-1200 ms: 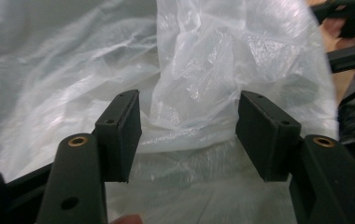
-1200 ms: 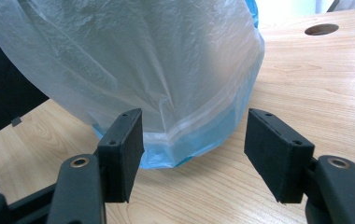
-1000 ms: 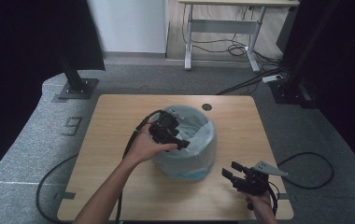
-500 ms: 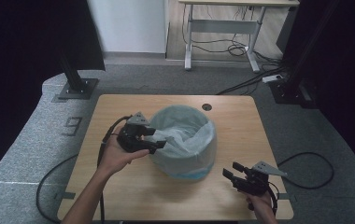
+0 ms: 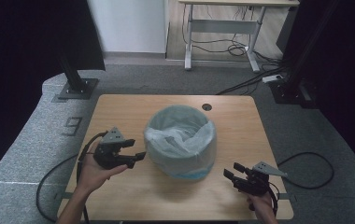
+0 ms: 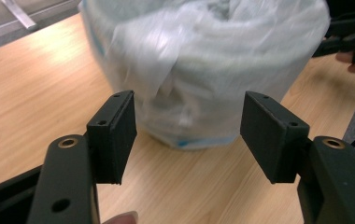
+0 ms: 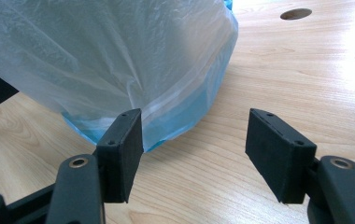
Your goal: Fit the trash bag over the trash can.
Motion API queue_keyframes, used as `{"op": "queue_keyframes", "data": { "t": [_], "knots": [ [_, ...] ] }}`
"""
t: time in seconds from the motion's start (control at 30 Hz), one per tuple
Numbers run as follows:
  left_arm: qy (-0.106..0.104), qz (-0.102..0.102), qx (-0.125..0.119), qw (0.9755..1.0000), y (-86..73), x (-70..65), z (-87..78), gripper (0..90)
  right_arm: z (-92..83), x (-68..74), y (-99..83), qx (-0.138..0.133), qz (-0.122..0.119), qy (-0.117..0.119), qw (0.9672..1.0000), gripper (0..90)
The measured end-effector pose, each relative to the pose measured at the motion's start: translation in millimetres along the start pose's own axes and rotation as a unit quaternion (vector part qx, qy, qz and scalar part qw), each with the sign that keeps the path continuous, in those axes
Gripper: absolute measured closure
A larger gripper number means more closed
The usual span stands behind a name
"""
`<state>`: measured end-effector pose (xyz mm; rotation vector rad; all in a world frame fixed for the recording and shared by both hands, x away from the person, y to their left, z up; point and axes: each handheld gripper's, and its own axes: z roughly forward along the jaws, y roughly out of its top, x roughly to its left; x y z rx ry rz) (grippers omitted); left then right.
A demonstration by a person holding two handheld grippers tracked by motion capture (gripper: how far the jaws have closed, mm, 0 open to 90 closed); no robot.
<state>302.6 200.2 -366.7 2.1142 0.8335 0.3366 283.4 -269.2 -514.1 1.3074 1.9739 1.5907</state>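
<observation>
Mid-counter [image 5: 119,105]: bin [image 5: 181,164] with thin plastic liner [image 5: 180,135] | liner looks soft, light, slippery, so I'd pinch its folded rim; bin weight I can't judge | left tongs [image 5: 137,150] apart, empty, withdrawn from over the bin to its left | right tongs [image 5: 230,171] apart, empty, unmoved near the front right.

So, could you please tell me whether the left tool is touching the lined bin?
Apart. In the left gripper view, the left tool stands open with bare tabletop between its pads and the lined bin.
</observation>
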Motion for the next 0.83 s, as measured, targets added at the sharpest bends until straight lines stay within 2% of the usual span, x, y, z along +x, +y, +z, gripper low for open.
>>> {"op": "queue_keyframes", "data": {
  "t": [0.4, 0.63, 0.83],
  "knots": [
    [0.01, -0.046, -0.001, 0.9989, -49.9, 19.4, -8.5, 35.9, 0.3, -2.6, -3.3, 0.006, 0.005, -0.006, 1.0, 35.8],
    [0.011, -0.06, -0.003, 0.9981, -60.0, 26.1, -8.1, 35.9, 2.5, -2.2, -4.7, 0.01, 0.004, -0.007, 0.9999, 35.8],
    [0.009, -0.066, 0.003, 0.9978, -64.1, 25.7, 0.6, 35.3, 2.8, -2.4, -4.9, 0.011, 0.003, -0.007, 0.9999, 35.7]
  ]
}}
